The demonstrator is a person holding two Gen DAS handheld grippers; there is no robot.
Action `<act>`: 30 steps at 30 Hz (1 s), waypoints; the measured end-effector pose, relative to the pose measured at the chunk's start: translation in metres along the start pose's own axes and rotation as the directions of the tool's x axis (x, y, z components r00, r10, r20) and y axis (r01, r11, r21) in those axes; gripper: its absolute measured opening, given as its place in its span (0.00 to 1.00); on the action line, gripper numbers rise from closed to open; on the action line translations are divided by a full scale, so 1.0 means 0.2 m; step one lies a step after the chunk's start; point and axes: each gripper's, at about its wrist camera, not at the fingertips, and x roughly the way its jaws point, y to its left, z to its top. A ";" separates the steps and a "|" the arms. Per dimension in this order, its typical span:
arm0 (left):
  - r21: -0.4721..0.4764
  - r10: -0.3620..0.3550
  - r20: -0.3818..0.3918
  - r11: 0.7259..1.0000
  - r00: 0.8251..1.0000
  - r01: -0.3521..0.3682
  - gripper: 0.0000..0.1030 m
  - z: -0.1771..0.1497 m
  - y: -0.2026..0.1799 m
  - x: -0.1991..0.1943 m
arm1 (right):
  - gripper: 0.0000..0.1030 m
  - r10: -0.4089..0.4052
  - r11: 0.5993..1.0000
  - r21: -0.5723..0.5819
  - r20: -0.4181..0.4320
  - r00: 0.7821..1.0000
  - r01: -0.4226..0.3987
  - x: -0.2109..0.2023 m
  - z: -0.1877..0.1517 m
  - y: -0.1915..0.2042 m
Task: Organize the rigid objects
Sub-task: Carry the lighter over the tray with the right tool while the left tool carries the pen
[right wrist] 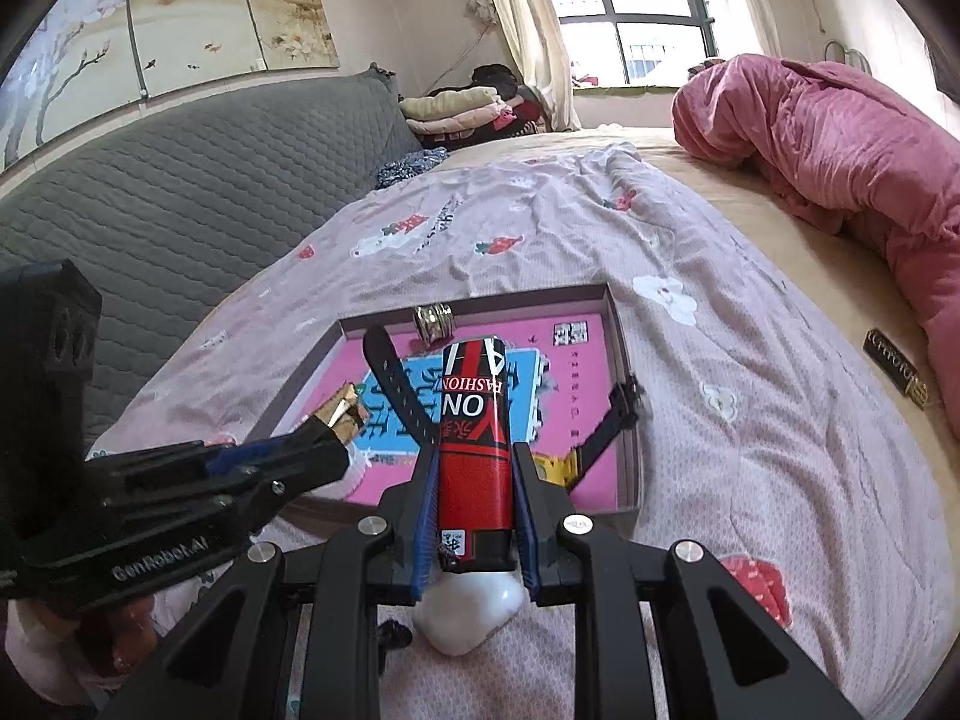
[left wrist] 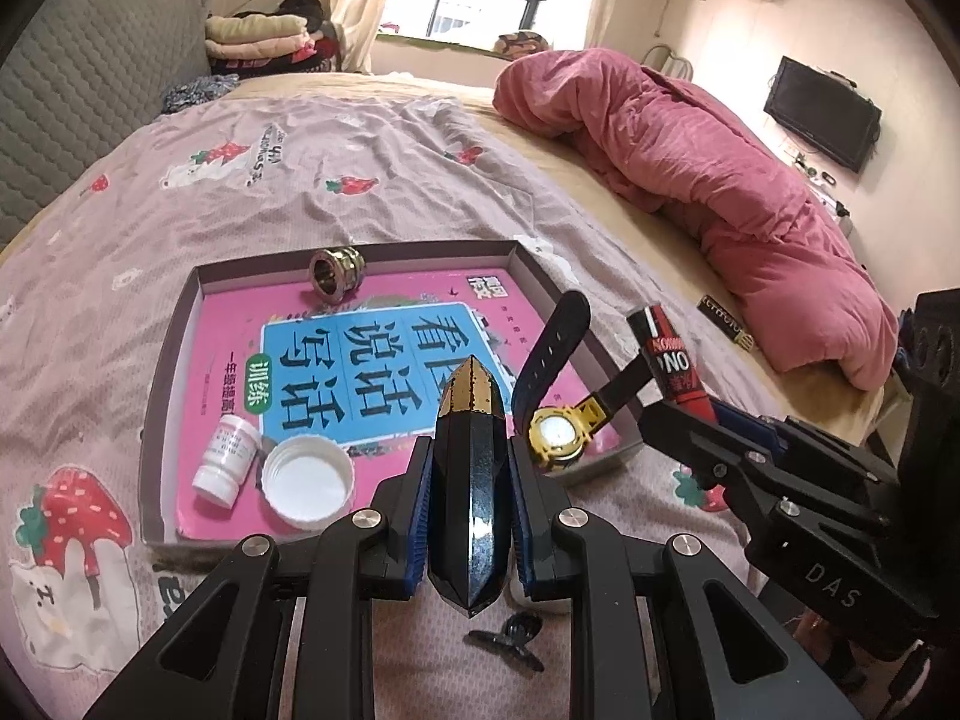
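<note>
Left tongs are clamped on a faceted black bar with gold tip, held nose-down above the near rim of the shallow box. Right tongs are clamped on a red-and-black lighter, also held in the air, toward the box's 5 o'clock corner.

Inside the box: a wristwatch at 4 o'clock with one strap standing up and the other draped over the rim, a white bottle and white cap at 7 o'clock, and a metal ring fitting at 12 o'clock. A dark bar is left on the bed at 2 o'clock, well apart from the box.

Risks, as judged:
- The bar is glossy and gripped only on its flat sides; slipping out before the box is reached is likely if tilted further.
- The upright strap sits between both loads; it could be snagged and the watch dragged out.
- The two tongs are close together; a collision is possible if both are lowered at once.
- The ring fitting lies on its side; it may be rolled by a hard drop.
</note>
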 end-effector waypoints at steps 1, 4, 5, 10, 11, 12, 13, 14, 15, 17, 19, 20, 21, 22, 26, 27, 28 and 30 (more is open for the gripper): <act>-0.004 -0.001 0.002 1.000 1.000 0.001 0.22 0.01 0.00 0.00 | 0.22 0.001 1.000 -0.002 0.003 1.000 -0.001 0.00 0.01 0.00; -0.007 -0.002 0.006 1.000 1.000 0.002 0.22 0.03 0.00 0.01 | 0.22 -0.001 1.000 0.002 0.006 1.000 0.001 0.00 0.05 0.00; -0.009 -0.002 0.007 1.000 1.000 0.002 0.22 0.04 0.00 0.01 | 0.22 -0.004 1.000 0.003 0.009 1.000 0.004 0.00 0.06 0.00; -0.027 0.004 0.016 1.000 1.000 -0.003 0.22 0.08 0.01 0.01 | 0.22 -0.009 1.000 0.001 0.012 1.000 0.009 0.01 0.12 -0.01; -0.029 0.004 0.017 1.000 1.000 -0.004 0.22 0.09 0.01 0.01 | 0.22 -0.010 1.000 0.003 0.012 1.000 0.010 0.01 0.12 -0.01; -0.033 0.003 0.019 0.999 1.000 -0.003 0.22 0.10 0.01 0.01 | 0.22 -0.009 1.000 0.004 0.009 1.000 0.009 0.02 0.13 -0.01; -0.037 -0.002 0.020 0.999 1.000 0.002 0.22 0.10 0.01 0.02 | 0.22 -0.010 1.000 0.003 0.008 1.000 0.010 0.02 0.13 -0.01; -0.041 -0.007 0.021 0.999 1.000 0.008 0.22 0.11 0.02 0.02 | 0.22 -0.011 1.000 0.002 0.008 1.000 0.011 0.02 0.14 -0.01; -0.042 -0.007 0.022 0.999 1.000 0.008 0.22 0.12 0.02 0.02 | 0.22 -0.012 1.000 0.002 0.007 1.000 0.012 0.02 0.15 -0.01; -0.042 -0.003 0.023 0.999 1.000 0.004 0.22 0.13 0.02 0.03 | 0.22 -0.011 1.000 -0.001 0.005 1.000 0.011 0.03 0.16 -0.01; -0.033 0.013 0.027 0.999 1.000 -0.013 0.22 0.14 0.01 0.03 | 0.22 -0.009 1.000 -0.005 0.007 1.000 0.009 0.03 0.17 -0.01; -0.032 0.016 0.029 0.999 0.999 -0.015 0.22 0.14 0.01 0.03 | 0.22 -0.010 1.000 -0.006 0.008 1.000 0.010 0.03 0.18 -0.01; -0.034 0.013 0.030 0.999 0.999 -0.012 0.22 0.15 0.01 0.03 | 0.22 -0.011 1.000 -0.003 0.009 1.000 0.012 0.03 0.19 -0.01; -0.035 0.015 0.031 0.999 0.999 -0.014 0.22 0.15 0.01 0.04 | 0.22 -0.008 1.000 0.003 0.005 1.000 0.008 0.04 0.20 -0.02; -0.041 0.019 0.034 0.999 0.999 -0.017 0.22 0.18 0.02 0.04 | 0.22 -0.014 1.000 -0.001 0.007 1.000 0.014 0.05 0.24 -0.02; -0.046 0.021 0.035 0.999 0.999 -0.019 0.22 0.18 0.02 0.05 | 0.22 -0.016 1.000 -0.001 0.006 1.000 0.016 0.06 0.25 -0.02; -0.050 0.024 0.035 0.998 0.999 -0.022 0.22 0.19 0.03 0.05 | 0.22 -0.017 1.000 0.001 0.004 1.000 0.017 0.06 0.26 -0.02; -0.051 0.034 0.034 0.998 0.999 -0.032 0.22 0.19 0.04 0.05 | 0.22 -0.015 1.000 -0.001 0.002 1.000 0.015 0.08 0.27 -0.02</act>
